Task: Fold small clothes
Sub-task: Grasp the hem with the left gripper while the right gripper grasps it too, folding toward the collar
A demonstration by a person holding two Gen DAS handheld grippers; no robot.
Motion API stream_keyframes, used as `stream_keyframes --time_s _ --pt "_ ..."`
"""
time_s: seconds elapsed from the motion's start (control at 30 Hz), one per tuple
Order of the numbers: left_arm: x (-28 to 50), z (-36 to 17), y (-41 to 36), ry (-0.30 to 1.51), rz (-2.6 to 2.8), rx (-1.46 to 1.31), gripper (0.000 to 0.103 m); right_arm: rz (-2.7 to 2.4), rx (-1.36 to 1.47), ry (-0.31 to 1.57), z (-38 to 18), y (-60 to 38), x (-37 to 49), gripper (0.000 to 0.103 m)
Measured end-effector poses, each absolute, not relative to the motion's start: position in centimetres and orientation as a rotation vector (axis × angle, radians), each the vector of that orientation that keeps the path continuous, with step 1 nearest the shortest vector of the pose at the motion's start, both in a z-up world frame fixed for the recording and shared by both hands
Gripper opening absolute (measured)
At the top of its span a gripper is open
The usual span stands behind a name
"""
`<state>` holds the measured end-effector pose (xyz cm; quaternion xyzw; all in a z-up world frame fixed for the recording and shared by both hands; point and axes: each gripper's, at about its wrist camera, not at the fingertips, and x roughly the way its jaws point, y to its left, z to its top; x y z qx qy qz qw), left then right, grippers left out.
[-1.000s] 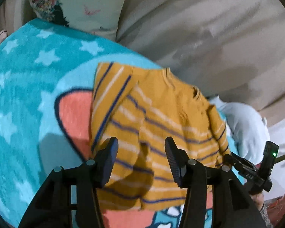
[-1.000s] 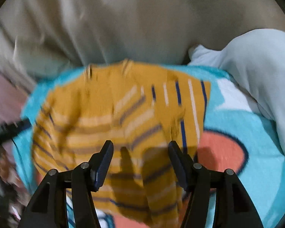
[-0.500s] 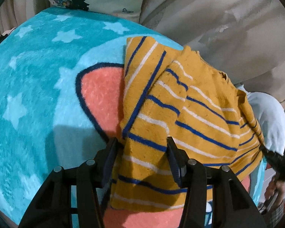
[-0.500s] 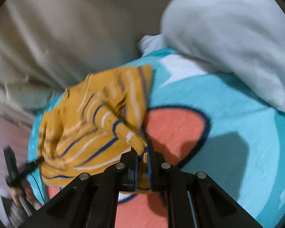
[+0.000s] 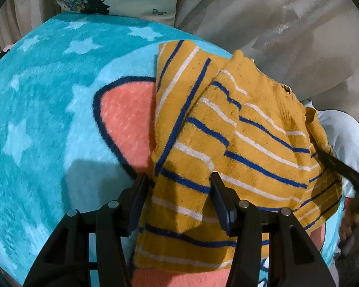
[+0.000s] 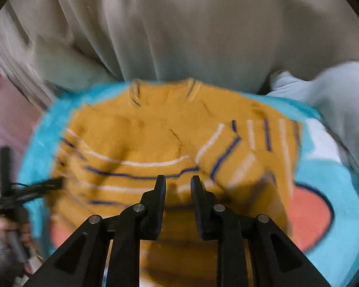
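Left tool (image 5: 178,186) open over striped sweater (image 5: 227,143), blanket (image 5: 47,119) beneath

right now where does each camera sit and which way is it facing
Left wrist: rides the left gripper, looking along its open fingers at the mustard knit top with blue and white stripes on the turquoise star-print fleece blanket.
Right wrist: rides the right gripper, jaws parted, facing the top's neckline and beige curtain; blurred.
Shared: top, blanket, each other's gripper at frame edge.
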<state>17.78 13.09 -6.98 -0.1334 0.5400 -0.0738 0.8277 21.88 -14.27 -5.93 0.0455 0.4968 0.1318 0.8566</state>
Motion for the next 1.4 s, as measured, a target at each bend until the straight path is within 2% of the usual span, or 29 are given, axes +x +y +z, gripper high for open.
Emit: stream_keyframes --time_s 0.03,0.13,0.23,0.3,0.37,0.43,0.47,0.73,0.8,0.83,0.87,1.0,1.17,1.23,1.37,1.4 --pt "17.8 -7.0 13.2 1.148 -0.162 -0.291 0.052 0.223 0.078 1.062 -7.1 -15.0 24.0 0.019" --pt "17.7 -6.6 14.3 1.154 -0.182 -0.352 0.051 0.061 0.168 1.037 -7.9 -19.1 27.7 0.019" --pt "16.9 -5.4 15.6 1.118 -0.188 -0.421 0.051 -0.012 0.368 1.024 -6.9 -23.3 28.9 0.021" --pt "16.4 -4.8 16.6 1.091 -0.180 -0.453 0.051 -0.003 0.361 0.972 -5.0 -23.4 28.2 0.023" --pt "15.9 -4.7 17.2 1.078 -0.171 -0.482 0.051 0.042 0.305 0.934 -3.1 -21.7 27.2 0.025" --pt "15.8 -5.0 17.3 1.083 -0.167 -0.489 0.051 0.159 0.299 0.944 -2.2 -19.2 26.4 0.035" --pt "15.9 -5.3 17.2 1.091 -0.166 -0.486 0.051 0.215 0.292 0.957 -2.1 -17.8 26.0 0.037" --pt "15.5 -7.0 15.0 1.105 -0.178 -0.545 0.052 0.583 0.206 1.139 -5.7 -6.3 25.8 0.039" --pt "15.1 -7.2 14.9 1.097 -0.173 -0.570 0.036 0.604 0.209 1.173 -6.5 -3.8 25.8 0.042" --pt "15.2 -7.6 14.7 1.121 -0.195 -0.585 0.015 0.607 0.204 1.207 -7.2 -3.0 26.3 0.047" --pt "15.1 -7.9 14.7 1.134 -0.200 -0.592 0.010 0.602 0.196 1.229 -7.7 -1.7 27.1 0.049" --pt "14.8 -7.9 14.7 1.135 -0.215 -0.592 0.009 0.554 0.135 1.275 -7.6 2.9 28.4 0.065" --pt "14.4 -8.0 14.9 1.143 -0.267 -0.638 0.009 0.484 -0.051 1.313 -8.2 9.2 28.2 0.075" --pt "14.4 -8.1 14.6 1.153 -0.293 -0.636 0.009 0.462 -0.137 1.329 -9.2 11.5 28.6 0.085" --pt "14.6 -8.4 14.1 1.170 -0.323 -0.643 0.009 0.424 -0.314 1.333 -10.1 14.2 28.3 0.086" --pt "14.7 -8.4 14.0 1.172 -0.326 -0.645 0.009 0.415 -0.340 1.324 -10.2 14.3 28.0 0.080"
